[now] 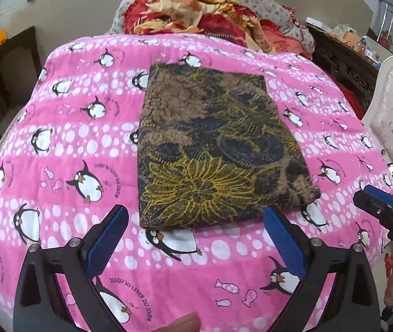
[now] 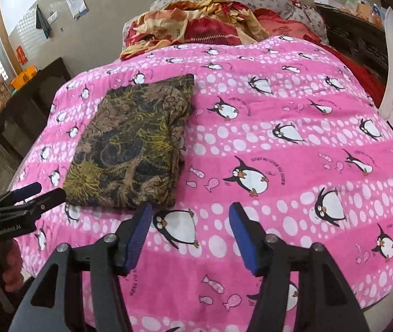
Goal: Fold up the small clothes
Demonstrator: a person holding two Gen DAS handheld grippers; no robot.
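The brown-and-yellow patterned cloth point(image 1: 218, 149) lies folded in a flat rectangle on the pink penguin blanket point(image 1: 66, 144) covering the bed, long axis running away from the person. The left gripper point(image 1: 196, 238), spread wide and empty, sits just before its near edge, nearer than the right gripper point(image 2: 189, 232), also wide, off its near right corner.

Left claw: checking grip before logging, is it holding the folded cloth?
No, the left claw is open and empty, short of the folded cloth.

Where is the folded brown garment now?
The folded brown garment lies on the pink penguin blanket, centred in the left wrist view, just beyond the open left gripper.
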